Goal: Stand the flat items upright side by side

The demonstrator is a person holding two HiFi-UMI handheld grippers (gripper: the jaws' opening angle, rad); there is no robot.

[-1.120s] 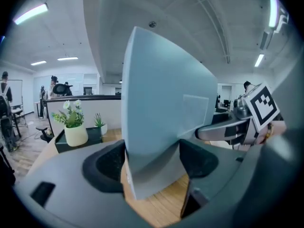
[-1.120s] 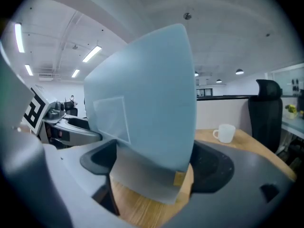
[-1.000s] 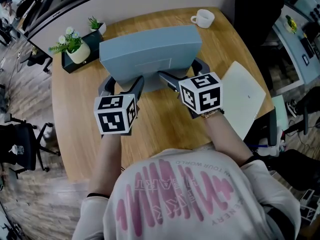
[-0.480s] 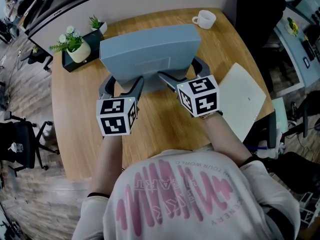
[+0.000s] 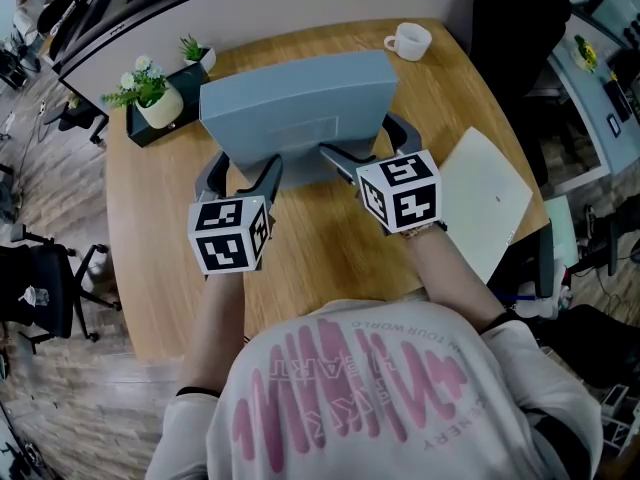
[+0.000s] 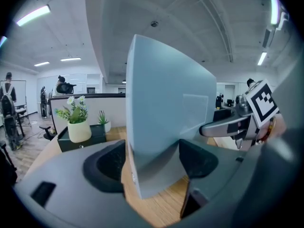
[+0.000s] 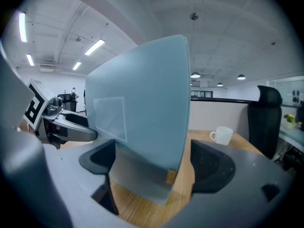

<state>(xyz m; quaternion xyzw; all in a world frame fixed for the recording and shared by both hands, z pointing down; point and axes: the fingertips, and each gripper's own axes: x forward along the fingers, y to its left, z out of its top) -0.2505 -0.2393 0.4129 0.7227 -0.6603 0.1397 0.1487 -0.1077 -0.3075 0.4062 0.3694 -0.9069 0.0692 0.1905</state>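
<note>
A thick blue-grey folder [image 5: 295, 108] stands upright on the wooden table [image 5: 300, 248], and both grippers are at its lower corners. My left gripper [image 5: 242, 168] straddles the left corner. In the left gripper view the folder [image 6: 166, 108] fills the space between the jaws of the left gripper [image 6: 152, 160], and both pads press on it. My right gripper [image 5: 360, 140] straddles the right corner. In the right gripper view the folder [image 7: 142, 103] rests against the left pad of the right gripper [image 7: 152, 165], with bare wood showing before the right pad. A white flat item [image 5: 490, 193] lies flat at the table's right edge.
A white cup [image 5: 407, 38] stands at the back right. A potted plant [image 5: 150, 93] and a smaller one sit on a black tray [image 5: 165, 123] at the back left. A grey partition runs behind the table, and a black chair [image 5: 40, 288] stands on the floor to the left.
Hardly anything has moved. Both grippers shifted very slightly at the folder's corners, and the folder still stands upright in the same place.
</note>
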